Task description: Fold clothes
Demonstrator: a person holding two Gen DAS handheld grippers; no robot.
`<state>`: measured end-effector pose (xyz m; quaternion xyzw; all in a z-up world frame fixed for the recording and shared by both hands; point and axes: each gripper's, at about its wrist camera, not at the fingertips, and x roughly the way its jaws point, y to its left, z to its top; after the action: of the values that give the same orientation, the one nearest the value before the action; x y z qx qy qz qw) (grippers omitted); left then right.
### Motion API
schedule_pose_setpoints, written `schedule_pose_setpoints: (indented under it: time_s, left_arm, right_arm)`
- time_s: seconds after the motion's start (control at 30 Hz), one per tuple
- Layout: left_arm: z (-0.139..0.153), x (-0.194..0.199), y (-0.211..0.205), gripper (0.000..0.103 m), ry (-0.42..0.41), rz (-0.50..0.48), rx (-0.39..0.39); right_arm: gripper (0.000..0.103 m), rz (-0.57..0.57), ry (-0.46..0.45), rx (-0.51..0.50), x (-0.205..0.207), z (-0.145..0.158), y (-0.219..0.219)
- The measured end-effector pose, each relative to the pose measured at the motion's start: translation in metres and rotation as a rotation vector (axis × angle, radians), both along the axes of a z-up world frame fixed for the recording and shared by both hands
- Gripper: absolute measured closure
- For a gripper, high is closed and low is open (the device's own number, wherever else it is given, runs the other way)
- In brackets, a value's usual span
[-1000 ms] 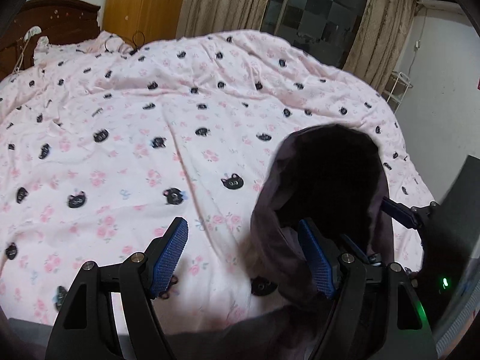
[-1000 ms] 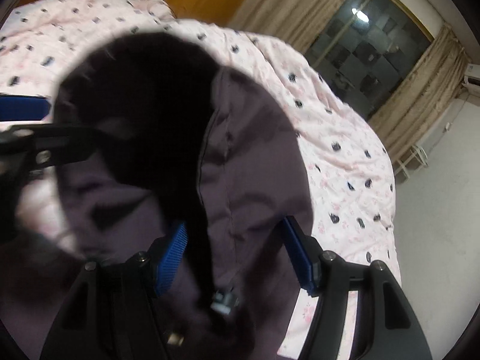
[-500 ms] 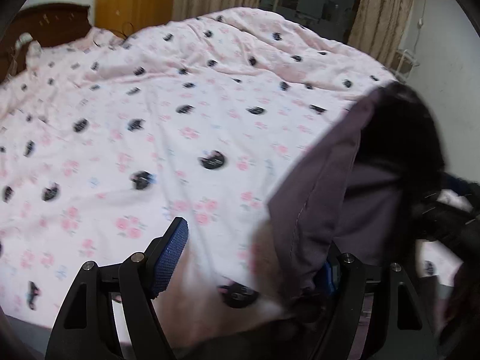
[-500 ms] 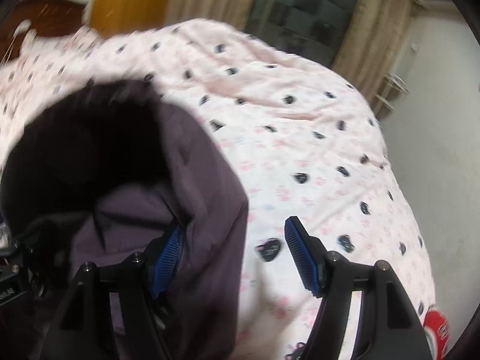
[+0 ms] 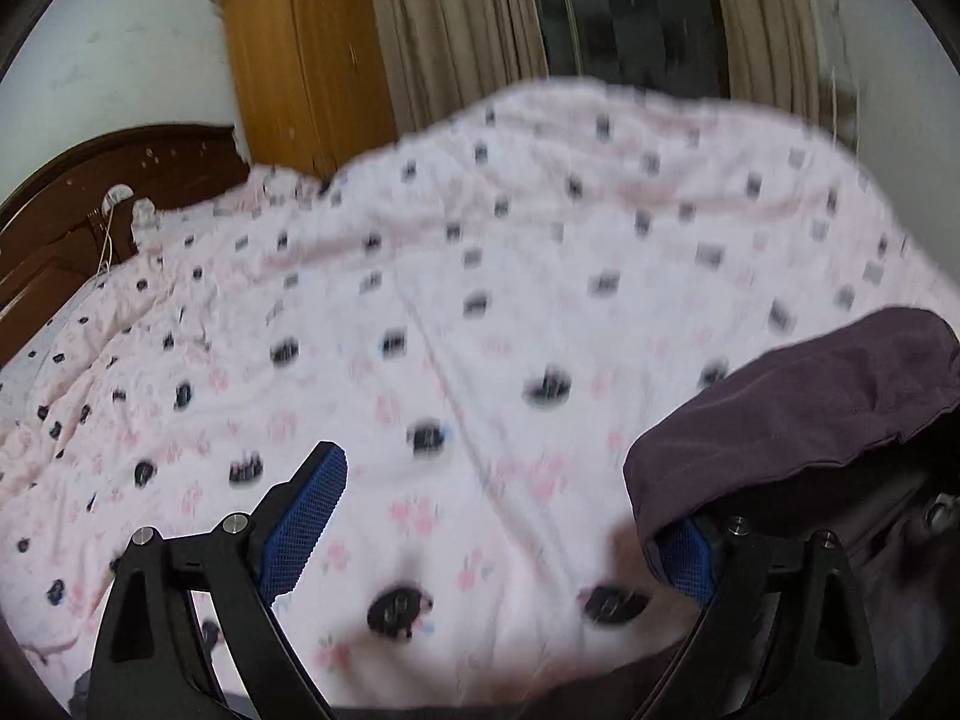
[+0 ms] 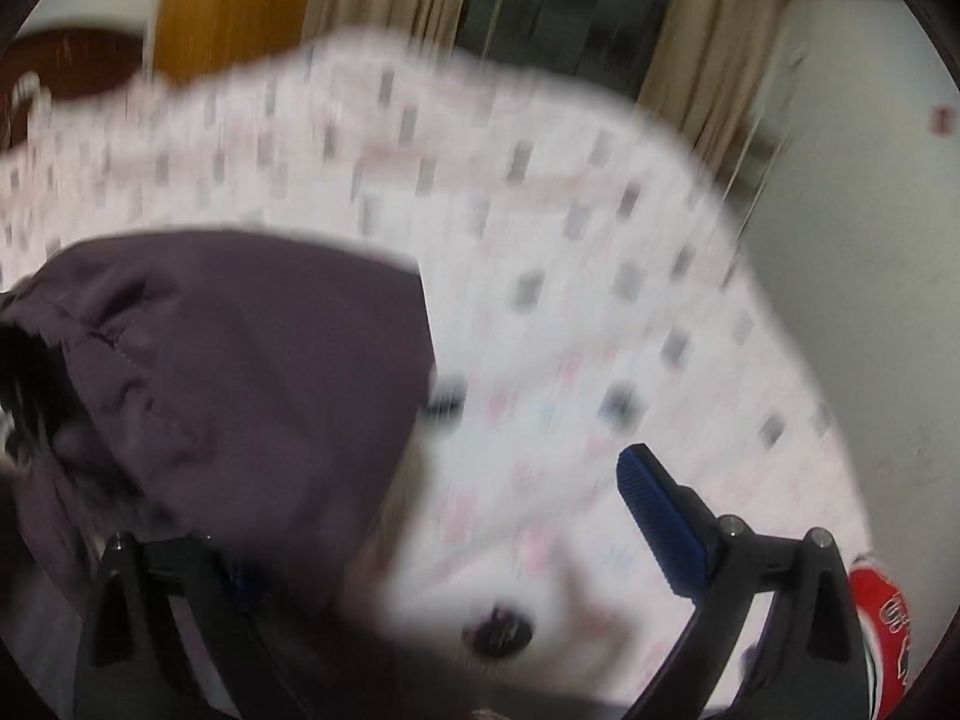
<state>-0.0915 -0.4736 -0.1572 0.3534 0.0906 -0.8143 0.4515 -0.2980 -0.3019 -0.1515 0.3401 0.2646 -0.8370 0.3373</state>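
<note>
A dark purple hooded garment (image 5: 804, 408) lies bunched at the near edge of the bed, at the lower right of the left wrist view and at the left of the right wrist view (image 6: 240, 372). My left gripper (image 5: 498, 516) is open; its right finger is partly under the garment's fold. My right gripper (image 6: 444, 528) is open; the garment drapes over its left finger. Neither gripper pinches the cloth. Both views are motion-blurred.
The bed is covered by a pink quilt (image 5: 480, 300) with black cat prints. A dark wooden headboard (image 5: 90, 198) is at the far left, an orange wardrobe (image 5: 300, 60) and curtains (image 5: 468, 24) behind. A red object (image 6: 888, 618) lies low right beside the bed.
Both grippers have tilted upward and drawn apart. The garment, held up as a hood between them a second ago, has dropped lower and to the side of each view.
</note>
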Motion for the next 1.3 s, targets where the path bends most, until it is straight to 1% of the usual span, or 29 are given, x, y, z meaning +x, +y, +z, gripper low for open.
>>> schedule_pose_setpoints:
  time_s: [0.03,0.1,0.13,0.2,0.23,0.27,0.3,0.4,0.43,0.5,0.53,0.6,0.67,0.7,0.73,0.8,0.83,0.9,0.93,0.97,1.03,1.07,1.17,1.2,1.23,1.27,1.3]
  left_arm:
    - [-0.007,-0.001,0.002,0.010,-0.030,-0.007,0.028]
    - [-0.009,0.005,0.015,0.010,-0.021,-0.044,0.052]
    - [-0.009,0.010,0.024,0.010,-0.009,-0.068,0.058]
    - [-0.008,0.017,0.031,0.010,-0.011,-0.093,0.075]
    - [-0.009,0.021,0.034,0.010,-0.012,-0.104,0.092]
    - [-0.006,0.025,0.036,0.010,0.006,-0.111,0.104]
    - [-0.001,0.031,0.038,0.010,0.042,-0.118,0.114]
    - [0.019,0.045,0.037,0.010,0.174,-0.116,0.113]
    - [0.025,0.049,0.033,0.010,0.223,-0.109,0.126]
    - [0.034,0.050,0.020,0.010,0.296,-0.097,0.177]
    - [0.036,0.046,0.010,0.010,0.318,-0.095,0.214]
    - [0.034,0.035,-0.008,0.010,0.334,-0.110,0.289]
    - [0.029,0.019,-0.026,0.010,0.345,-0.148,0.375]
    - [0.024,0.008,-0.038,0.010,0.348,-0.167,0.436]
    - [0.017,-0.003,-0.051,0.010,0.345,-0.191,0.520]
    - [0.005,-0.023,-0.067,0.010,0.330,-0.249,0.683]
    - [-0.002,-0.034,-0.074,0.010,0.305,-0.275,0.746]
    - [-0.013,-0.049,-0.084,0.010,0.249,-0.295,0.814]
    - [-0.018,-0.055,-0.090,0.010,0.234,-0.295,0.851]
    - [-0.024,-0.060,-0.095,0.010,0.231,-0.297,0.896]
    - [-0.037,-0.067,-0.101,0.011,0.252,-0.318,1.034]
    - [-0.042,-0.071,-0.102,0.011,0.245,-0.322,1.067]
    - [-0.049,-0.081,-0.096,0.013,0.227,-0.344,1.118]
    - [-0.051,-0.084,-0.093,0.014,0.234,-0.356,1.139]
    - [-0.052,-0.087,-0.091,0.020,0.257,-0.371,1.163]
    - [-0.053,-0.090,-0.089,0.031,0.277,-0.384,1.188]
    - [-0.053,-0.093,-0.088,0.036,0.290,-0.394,1.205]
  right_arm:
    - [0.004,-0.006,-0.032,0.019,-0.002,-0.006,0.004]
    - [0.003,-0.015,-0.092,0.058,-0.006,-0.017,0.011]
    - [0.003,-0.007,-0.091,0.077,-0.003,-0.017,0.014]
    - [0.003,0.034,-0.074,0.131,0.008,-0.016,0.022]
    - [0.003,0.059,-0.057,0.162,0.013,-0.017,0.025]
    - [0.003,0.086,-0.038,0.193,0.018,-0.019,0.027]
    - [0.003,0.129,-0.018,0.222,0.025,-0.019,0.030]
    - [0.003,0.216,0.028,0.236,0.039,-0.009,0.046]
    - [0.003,0.235,0.032,0.231,0.043,-0.007,0.049]
    - [0.003,0.293,-0.007,0.197,0.050,0.005,0.058]
    - [0.003,0.318,-0.062,0.157,0.048,0.012,0.062]
    - [0.003,0.365,-0.175,0.075,0.044,0.027,0.070]
    - [0.003,0.375,-0.332,-0.028,0.030,0.041,0.075]
    - [0.003,0.377,-0.409,-0.079,0.023,0.047,0.077]
    - [0.003,0.357,-0.477,-0.125,0.013,0.051,0.077]
    - [0.003,0.286,-0.664,-0.223,-0.018,0.051,0.076]
    - [0.003,0.252,-0.746,-0.256,-0.032,0.046,0.076]
    - [0.003,0.166,-0.927,-0.329,-0.063,0.030,0.074]
    - [0.003,0.135,-0.987,-0.350,-0.075,0.022,0.073]
    - [0.003,0.109,-1.028,-0.364,-0.084,0.015,0.071]
    - [0.003,0.057,-1.103,-0.378,-0.100,-0.003,0.067]
    - [0.003,0.031,-1.140,-0.382,-0.106,-0.014,0.065]
    - [0.003,0.000,-1.233,-0.396,-0.116,-0.036,0.054]
    - [0.003,-0.011,-1.263,-0.403,-0.119,-0.043,0.049]
    - [0.003,-0.014,-1.283,-0.409,-0.120,-0.047,0.044]
    - [0.003,-0.014,-1.304,-0.416,-0.121,-0.051,0.039]
    - [0.003,-0.012,-1.326,-0.429,-0.123,-0.054,0.032]
